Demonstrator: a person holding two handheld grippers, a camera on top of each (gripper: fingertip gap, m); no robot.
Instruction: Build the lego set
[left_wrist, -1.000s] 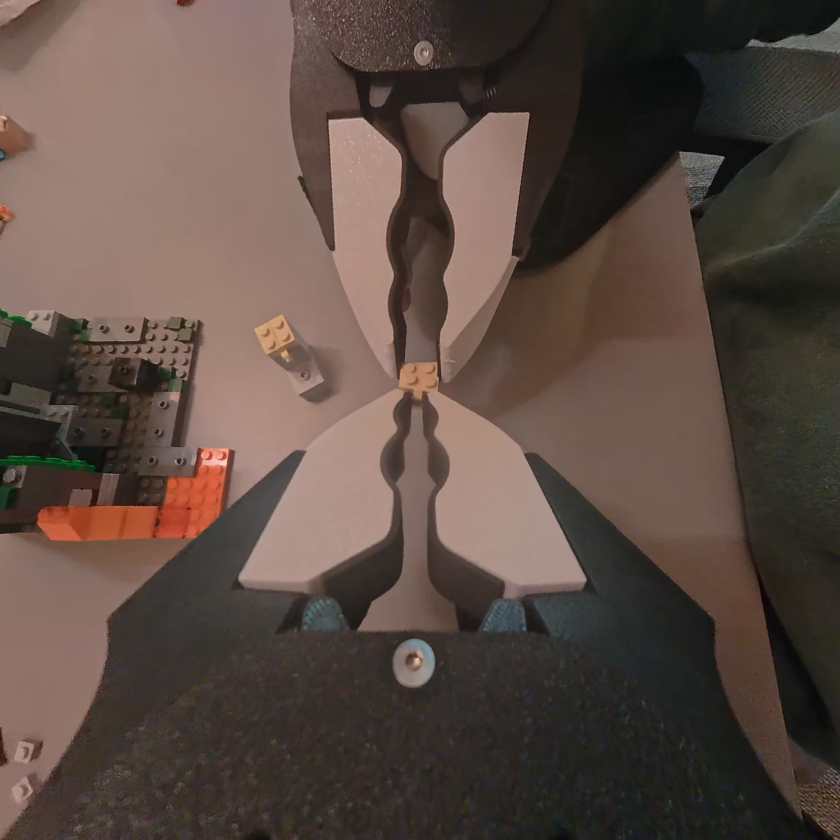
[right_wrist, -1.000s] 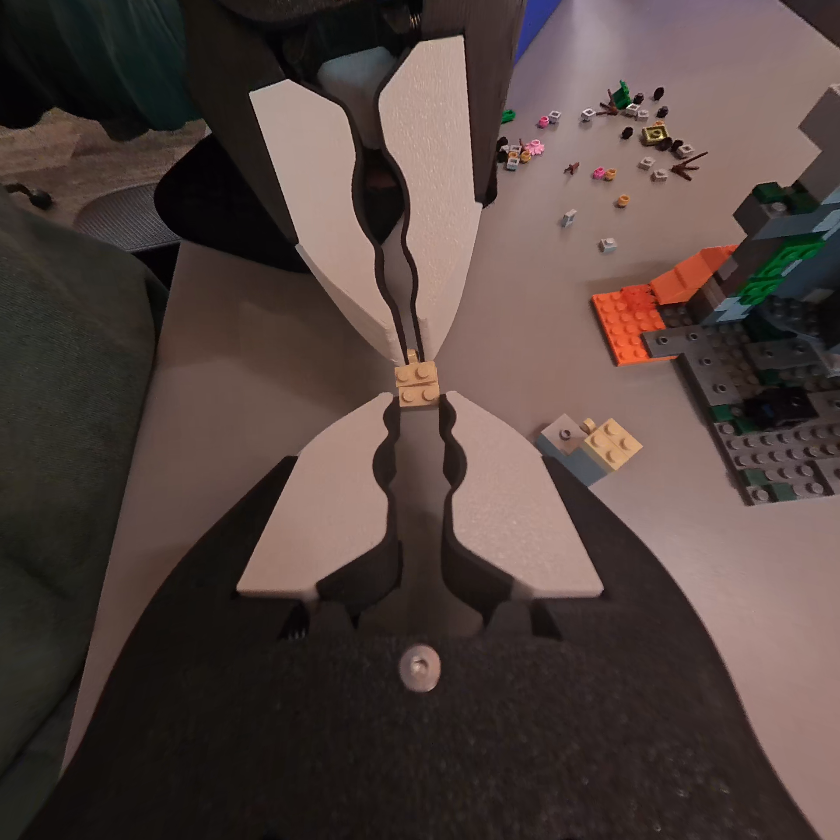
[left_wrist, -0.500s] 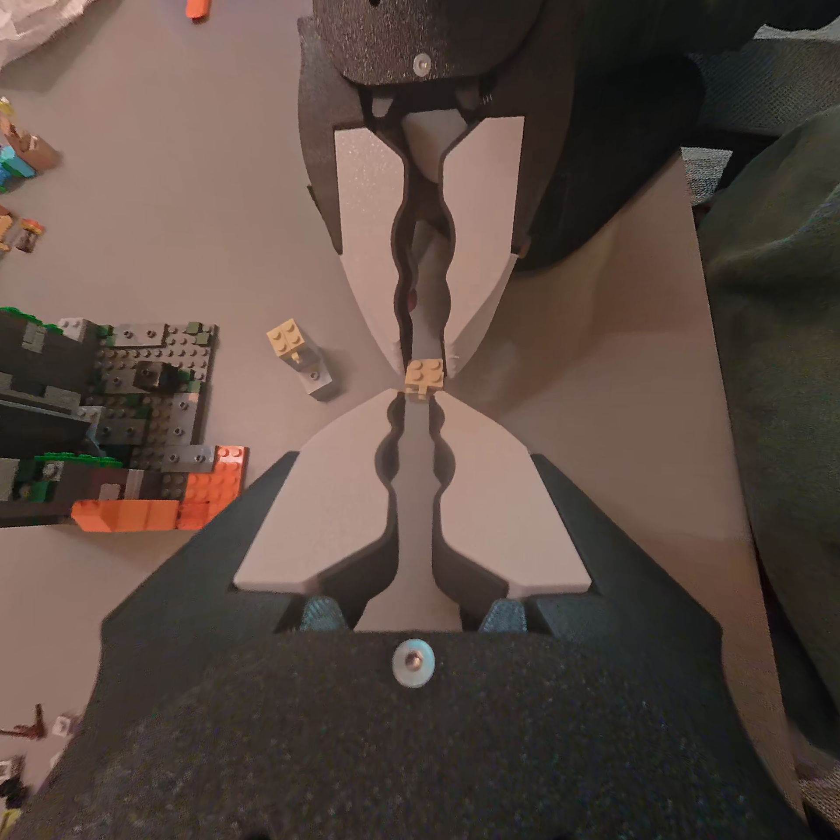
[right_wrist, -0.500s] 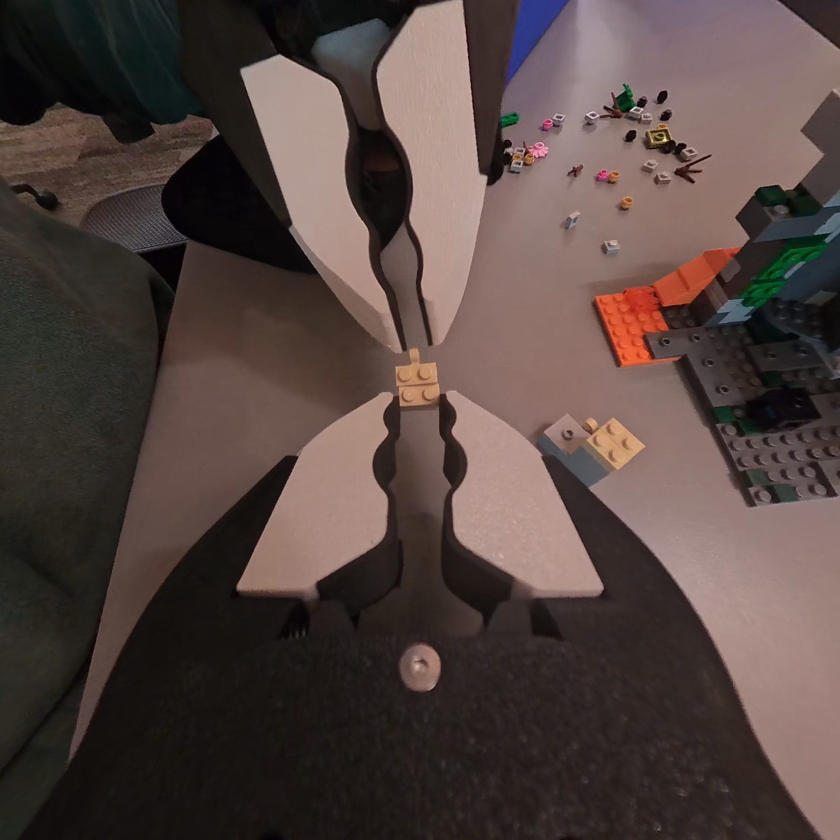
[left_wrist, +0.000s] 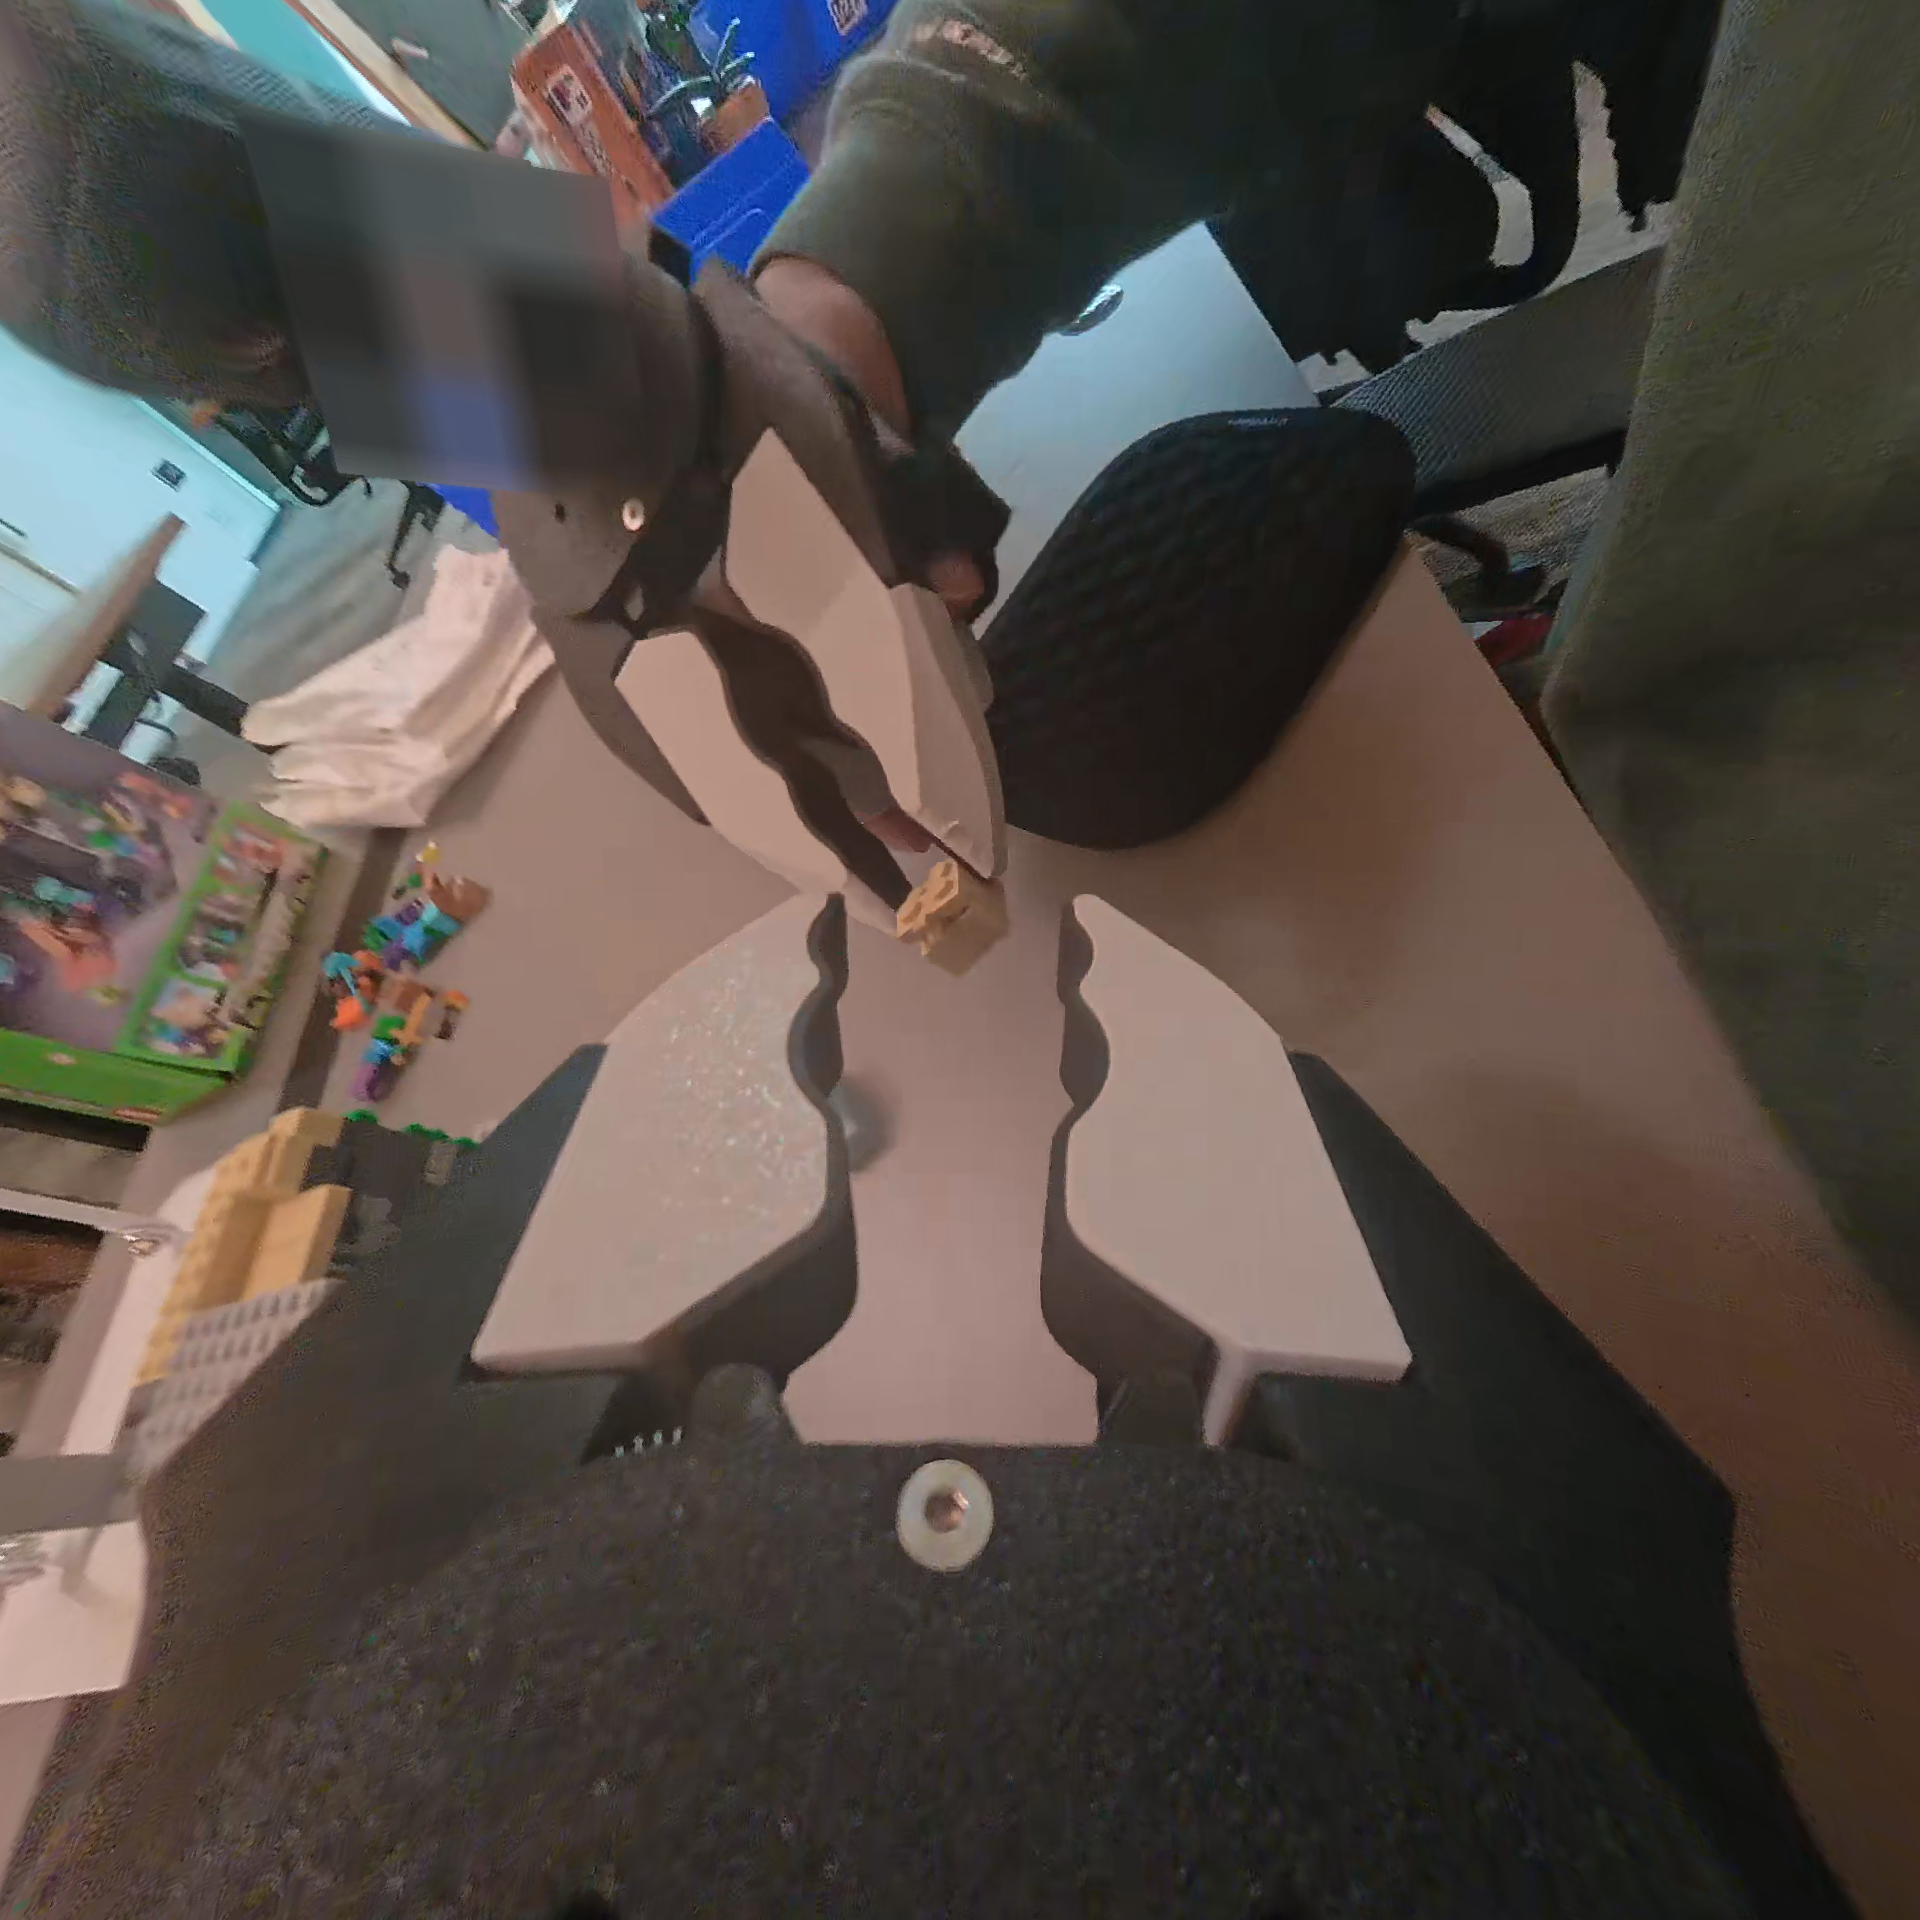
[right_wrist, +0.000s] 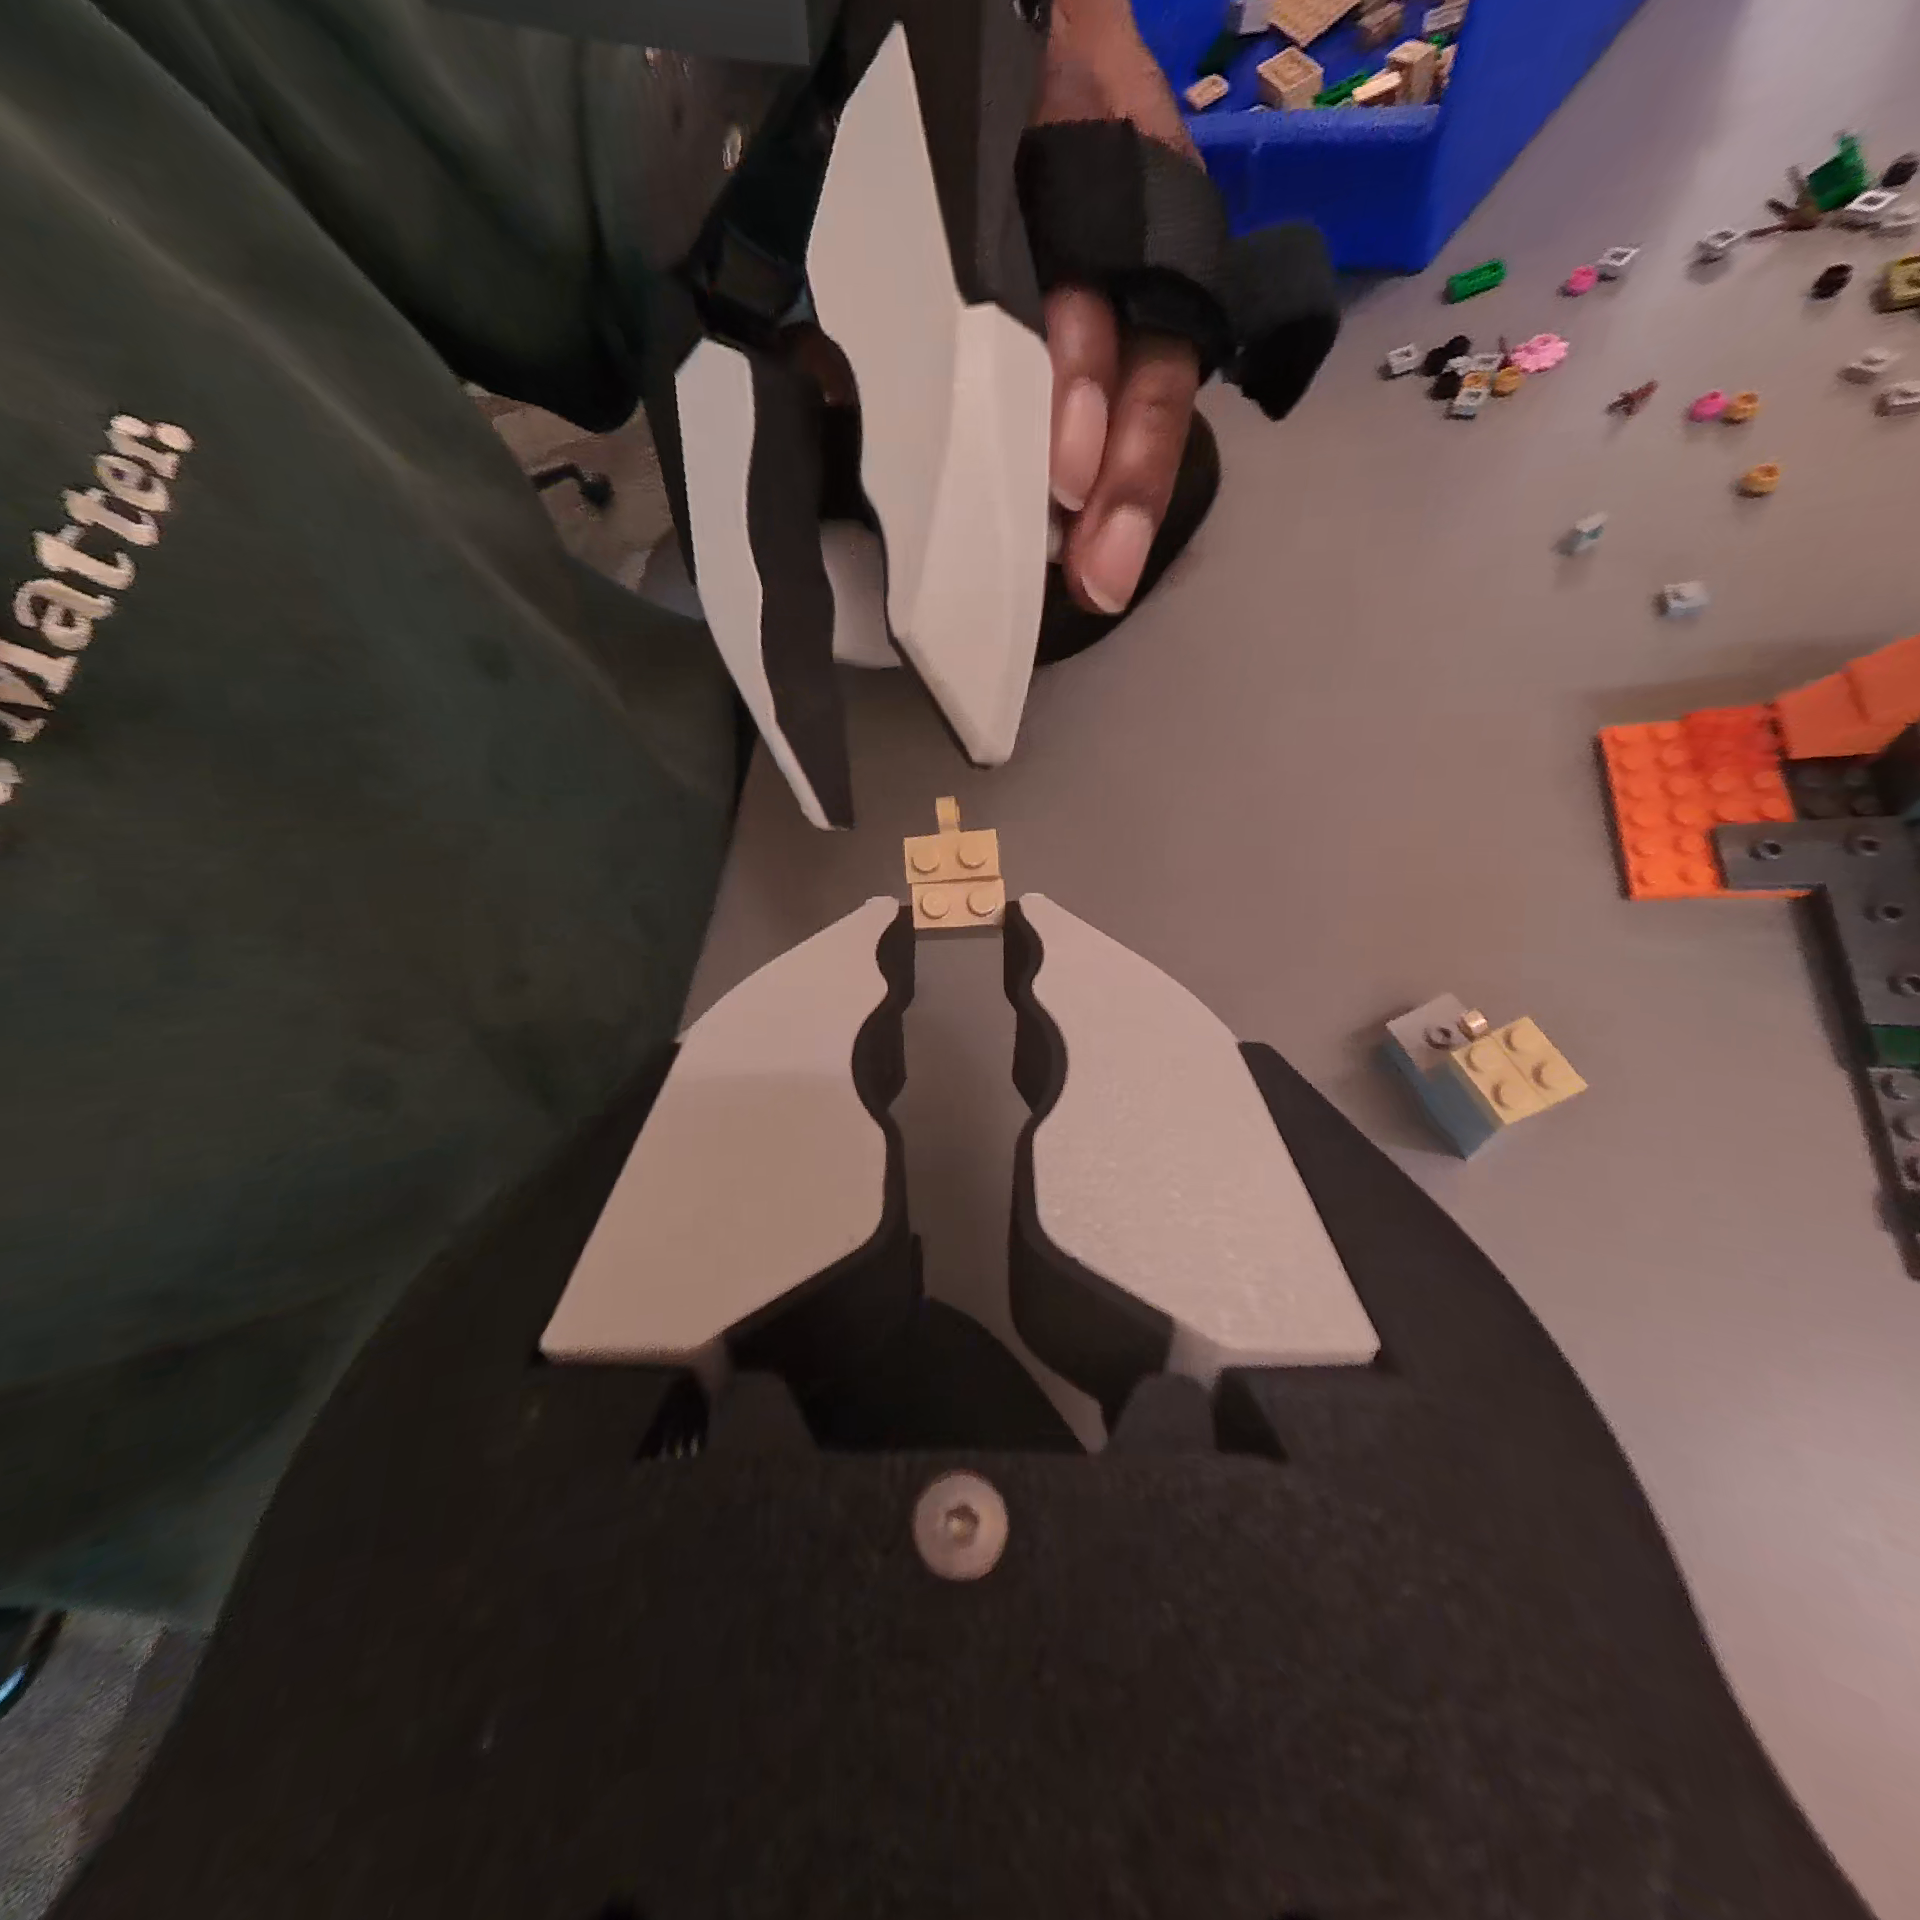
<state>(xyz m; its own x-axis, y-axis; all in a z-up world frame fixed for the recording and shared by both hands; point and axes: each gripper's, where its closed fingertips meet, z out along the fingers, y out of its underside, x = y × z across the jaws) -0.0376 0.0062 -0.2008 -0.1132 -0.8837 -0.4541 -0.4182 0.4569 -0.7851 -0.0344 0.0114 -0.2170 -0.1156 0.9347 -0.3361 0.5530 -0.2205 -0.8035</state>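
My right gripper (right_wrist: 956, 906) is shut on a small tan brick assembly (right_wrist: 953, 862), two studded plates with a small stub at the far end, held above the grey table (right_wrist: 1299, 779). My left gripper (left_wrist: 953, 909) is open with its fingers spread wide and nothing pressed between them. In the left wrist view the tan assembly (left_wrist: 951, 925) hangs in the right gripper's tips (left_wrist: 940, 899), in line with my open left tips but untouched by them. In the right wrist view the left gripper (right_wrist: 909, 779) stands just beyond the assembly, tilted, clear of the stub.
A brick build with an orange plate (right_wrist: 1704, 821) lies at the right and a grey-blue and tan block (right_wrist: 1475, 1070) nearer. Loose small pieces (right_wrist: 1507, 364) and a blue bin (right_wrist: 1351, 156) sit behind. A person in a dark green top (right_wrist: 260, 727) is at the left. A black chair seat (left_wrist: 1195, 623) lies beyond the table edge. The tips of both grippers are at nearly the same place.
My left gripper was pinching the tan assembly's stub; it has let go, opened wide, drawn back and tilted. My right gripper keeps its hold on the assembly.
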